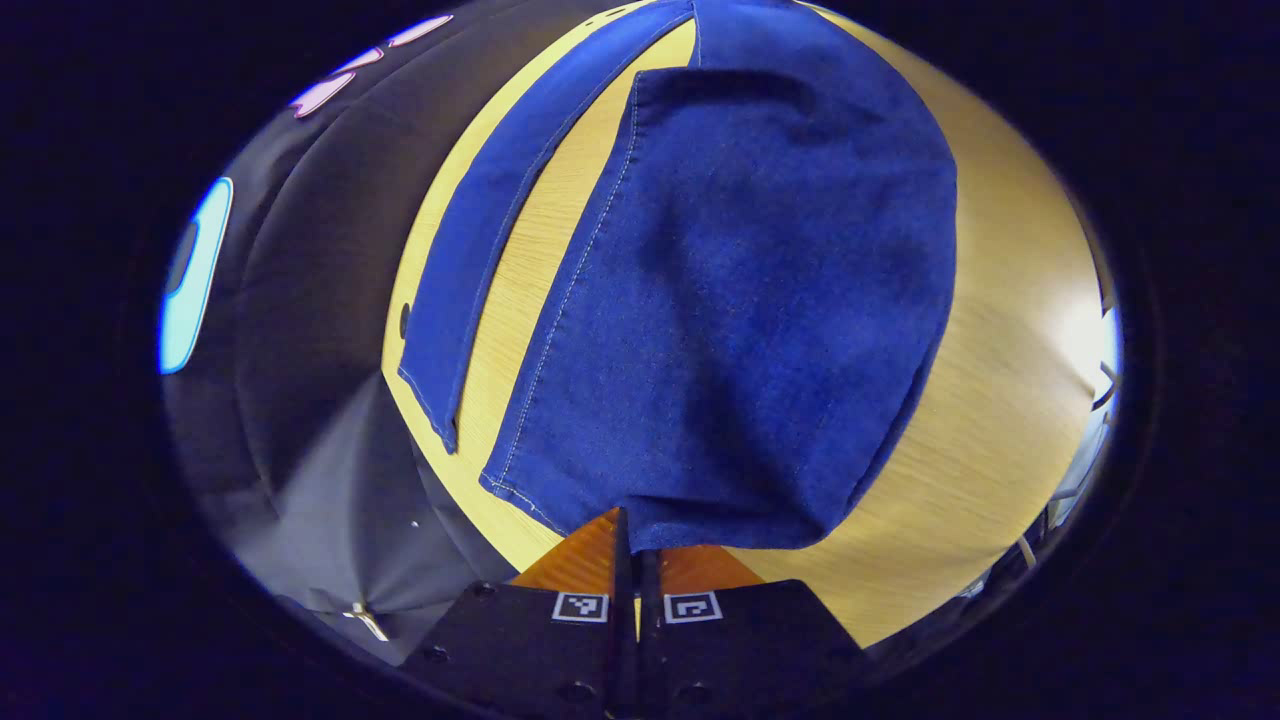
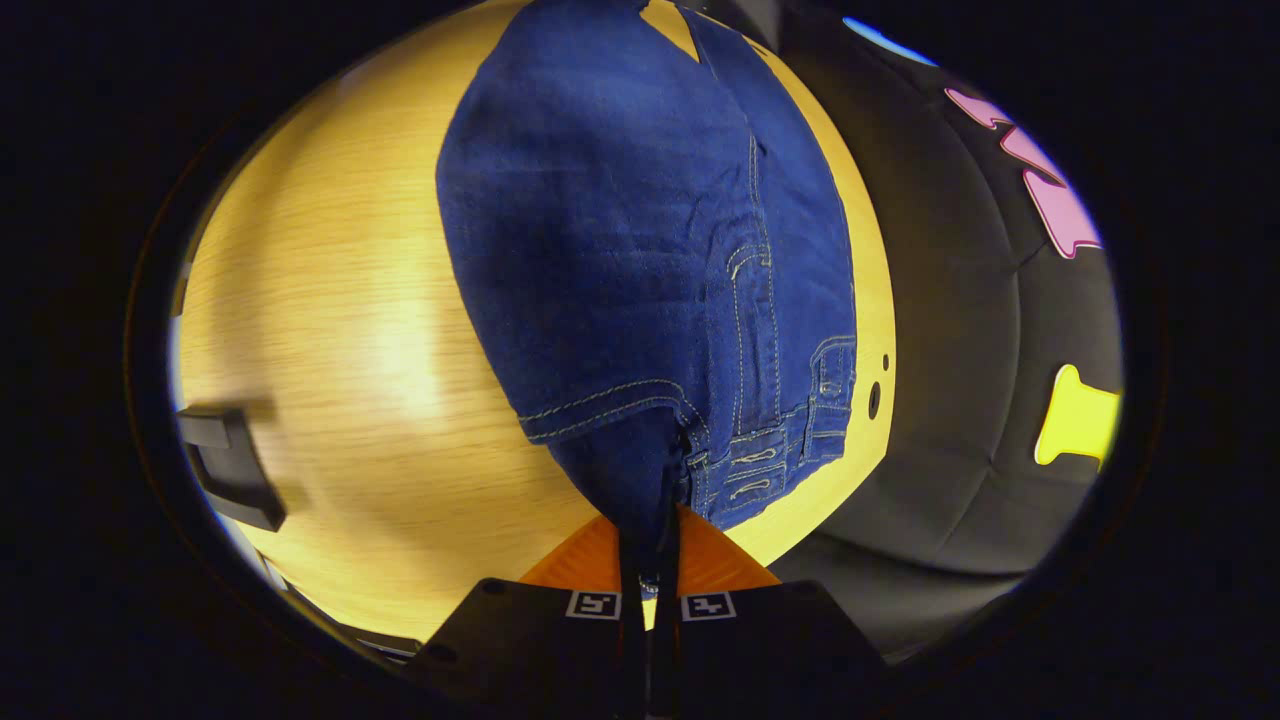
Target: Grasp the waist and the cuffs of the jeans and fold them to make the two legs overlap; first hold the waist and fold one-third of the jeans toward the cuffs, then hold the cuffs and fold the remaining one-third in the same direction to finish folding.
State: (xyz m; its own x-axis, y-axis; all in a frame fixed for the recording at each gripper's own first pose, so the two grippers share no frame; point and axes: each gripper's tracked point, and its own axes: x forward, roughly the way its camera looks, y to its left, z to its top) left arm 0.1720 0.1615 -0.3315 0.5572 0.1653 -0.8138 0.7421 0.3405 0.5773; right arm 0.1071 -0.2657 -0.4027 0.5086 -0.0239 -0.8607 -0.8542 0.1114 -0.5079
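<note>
The left gripper (image 1: 634, 545) fingers are closed on a cuff (image 1: 640, 520) and the right gripper (image 2: 648, 560) fingers on the waist (image 2: 700, 470), lifting the jeans (image 1: 740, 300) above the bench (image 1: 1000, 400) so one leg can fold over the other.

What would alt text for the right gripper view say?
The right tongs are shut on the waist end of dark blue jeans, lifting the denim above a pale wooden table. Belt loops and stitched seams show near the grip.
</note>
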